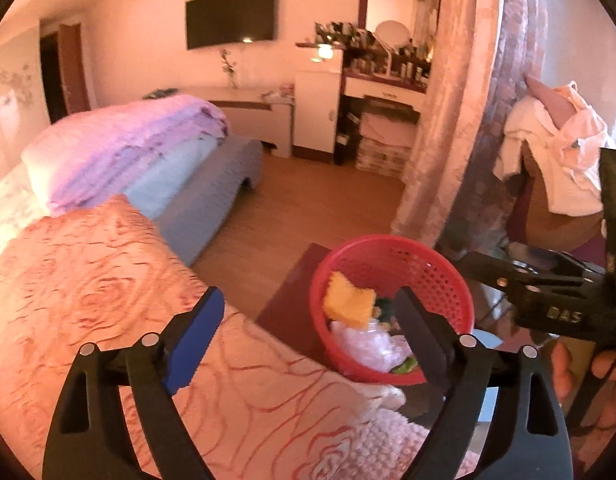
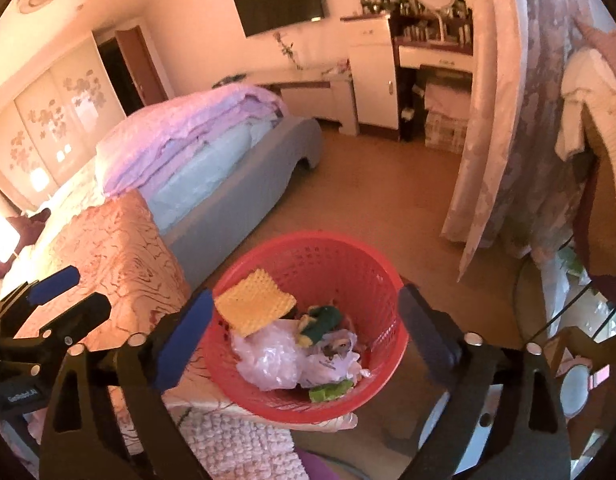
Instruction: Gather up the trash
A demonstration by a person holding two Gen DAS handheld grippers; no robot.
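A red mesh basket (image 2: 347,264) stands on a dark red stand beside the bed; it also shows in the left wrist view (image 1: 419,264). It holds a yellow sponge cloth (image 2: 254,300), a green and yellow item (image 2: 321,318), clear crumpled plastic (image 2: 268,356) and a green scrap (image 2: 327,392). My right gripper (image 2: 304,340) is open and empty, hovering over the basket with a finger at each side. My left gripper (image 1: 304,340) is open and empty over the bed's edge, left of the basket. Its blue pad (image 2: 54,284) shows in the right wrist view.
The bed with an orange rose-patterned cover (image 1: 88,280) and folded purple and blue quilts (image 1: 120,148) lies to the left. Wooden floor (image 2: 367,192) lies beyond. Curtains (image 2: 507,120) and a chair with a white garment (image 1: 555,152) stand right. A dresser (image 1: 379,80) stands at the far wall.
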